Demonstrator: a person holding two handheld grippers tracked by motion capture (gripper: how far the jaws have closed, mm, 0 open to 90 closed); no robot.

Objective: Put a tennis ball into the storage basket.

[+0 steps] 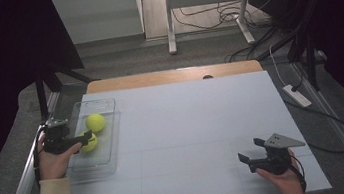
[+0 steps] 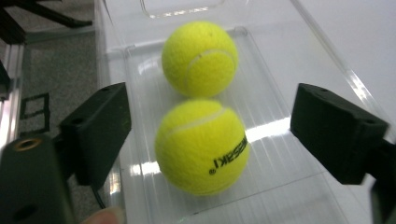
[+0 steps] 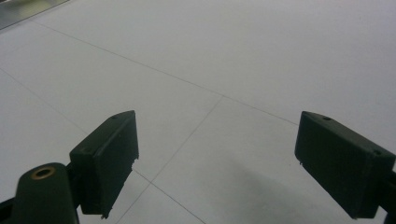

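Left gripper (image 2: 205,126): jaws spread wide, either side of the near yellow felt tennis ball (image 2: 201,147), pads clear of it.
Near ball: resting in the clear plastic rectangular tray (image 1: 110,158), touching the far yellow tennis ball (image 2: 200,58).
Tray: left edge of the white table (image 1: 189,125).
Right gripper (image 3: 215,163): jaws wide apart, nothing between them, over bare tabletop.

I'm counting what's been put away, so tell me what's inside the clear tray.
Two yellow tennis balls lie in the clear tray, one behind the other and close together. The left claw stands open around the nearer ball. The tray floor beneath the balls is covered.
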